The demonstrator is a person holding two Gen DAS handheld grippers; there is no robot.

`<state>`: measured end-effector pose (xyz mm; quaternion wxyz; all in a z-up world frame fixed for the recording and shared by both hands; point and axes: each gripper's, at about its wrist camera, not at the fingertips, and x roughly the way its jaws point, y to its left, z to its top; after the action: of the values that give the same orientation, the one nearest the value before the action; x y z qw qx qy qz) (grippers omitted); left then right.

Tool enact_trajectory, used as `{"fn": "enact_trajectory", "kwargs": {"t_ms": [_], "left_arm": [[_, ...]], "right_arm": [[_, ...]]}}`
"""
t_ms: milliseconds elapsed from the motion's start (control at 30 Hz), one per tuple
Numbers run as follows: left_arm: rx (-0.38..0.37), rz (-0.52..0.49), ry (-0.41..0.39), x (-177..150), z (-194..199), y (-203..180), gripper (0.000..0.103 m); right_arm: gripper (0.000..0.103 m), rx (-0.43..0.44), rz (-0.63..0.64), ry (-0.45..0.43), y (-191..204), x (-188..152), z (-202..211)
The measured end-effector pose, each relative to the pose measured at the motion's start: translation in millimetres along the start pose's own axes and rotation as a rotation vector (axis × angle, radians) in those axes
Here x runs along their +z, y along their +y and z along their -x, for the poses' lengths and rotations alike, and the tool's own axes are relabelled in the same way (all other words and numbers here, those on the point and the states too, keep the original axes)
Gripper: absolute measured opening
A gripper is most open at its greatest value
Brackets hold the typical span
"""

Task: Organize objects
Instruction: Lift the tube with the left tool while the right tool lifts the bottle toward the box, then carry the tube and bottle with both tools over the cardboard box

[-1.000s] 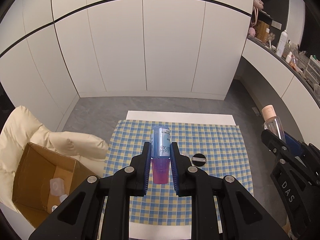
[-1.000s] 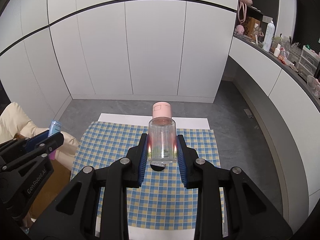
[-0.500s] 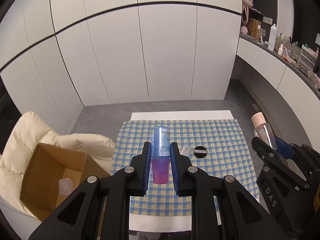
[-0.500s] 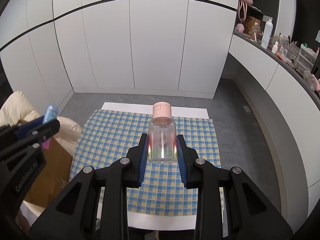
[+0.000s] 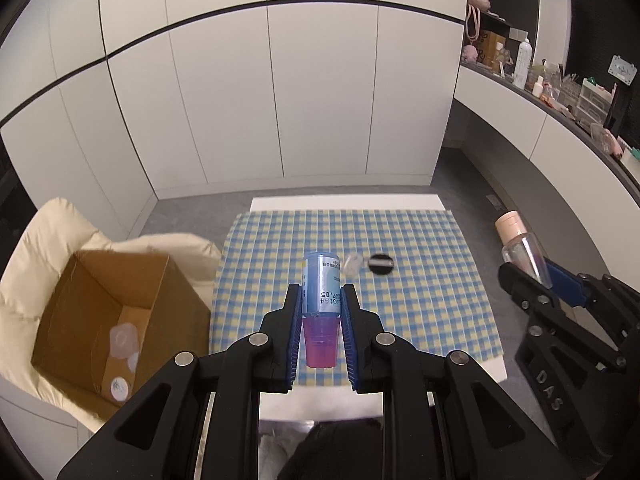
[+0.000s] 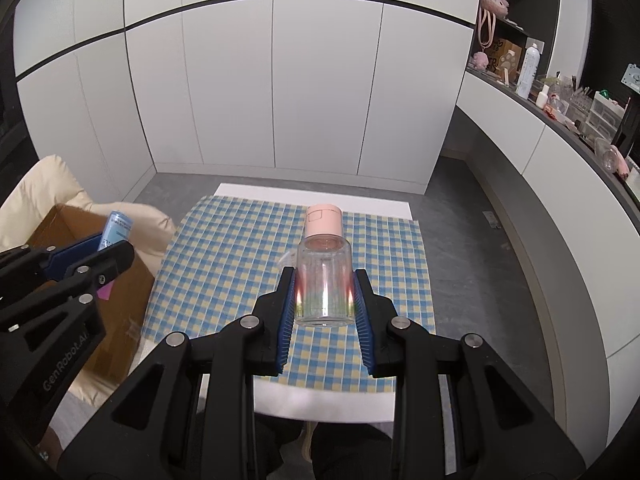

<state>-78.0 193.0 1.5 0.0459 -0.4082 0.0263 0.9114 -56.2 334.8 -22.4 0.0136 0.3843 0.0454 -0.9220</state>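
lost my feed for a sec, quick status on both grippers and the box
Left gripper shut on blue tube. Right gripper shut on clear bottle. Box open at left, nothing blocking it.

Blue-labelled cylindrical container (image 5: 321,289) with a translucent magenta cap (image 5: 319,342) pointing down, held upright-inverted above the checked cloth. Clear ribbed bottle (image 6: 325,283) with a pink cap (image 6: 324,221), upright, empty-looking. Open cardboard box (image 5: 116,320) beside the tabletop, holding small pale items.
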Motion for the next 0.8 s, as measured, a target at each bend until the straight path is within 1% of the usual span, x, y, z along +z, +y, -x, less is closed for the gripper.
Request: {"fn": "enact_trajectory", "kwargs": {"t_ms": [133, 300, 400, 600, 800], "left_arm": [[-0.002, 0.011, 0.014, -18.1, 7.1, 5.8, 0.018], [-0.009, 0.004, 0.014, -40.7, 18.6, 9.6, 0.018], [-0.020, 0.004, 0.032, -55.8, 21.5, 12.8, 0.018], [-0.021, 0.000, 0.061, -87.0, 26.4, 20.5, 0.018], [-0.013, -0.007, 0.077, -105.9, 33.6, 22.9, 0.018]], "right_arm": [[0.029, 0.020, -0.002, 0.012, 0.7, -22.7, 12.8], [0.029, 0.047, 0.002, 0.036, 3.0, -49.6, 23.6], [0.029, 0.062, -0.001, 0.046, 3.7, -66.0, 30.4], [0.029, 0.064, -0.014, 0.067, 1.9, -89.9, 37.2], [0.029, 0.066, -0.029, 0.086, -3.3, -112.2, 43.5]]}}
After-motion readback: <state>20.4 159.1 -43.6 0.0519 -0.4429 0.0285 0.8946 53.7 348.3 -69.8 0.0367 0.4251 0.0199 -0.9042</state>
